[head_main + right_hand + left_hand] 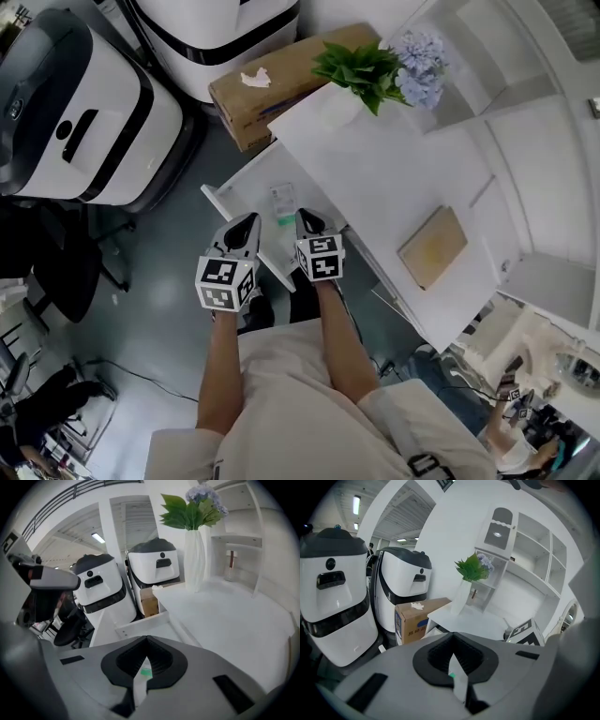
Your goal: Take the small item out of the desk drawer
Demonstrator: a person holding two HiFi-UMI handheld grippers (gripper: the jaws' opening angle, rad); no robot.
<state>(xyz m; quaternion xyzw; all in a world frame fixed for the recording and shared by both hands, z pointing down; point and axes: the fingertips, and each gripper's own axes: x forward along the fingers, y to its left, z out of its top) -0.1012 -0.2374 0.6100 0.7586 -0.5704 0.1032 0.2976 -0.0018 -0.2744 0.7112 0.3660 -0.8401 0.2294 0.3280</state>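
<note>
The white desk drawer stands pulled out at the desk's left end. In it lies a small pale packet with a green mark. Both grippers hover side by side just in front of the drawer, pointing down toward it. My left gripper is over the drawer's near edge and my right gripper sits just right of the packet. In both gripper views the jaws stand together, left gripper and right gripper, holding nothing. The packet shows only through the thin slit between the pads.
A white desk carries a vase of leaves and blue flowers and a tan board. A cardboard box and white-and-black machines stand beyond the drawer. A dark chair is at left, white shelves at right.
</note>
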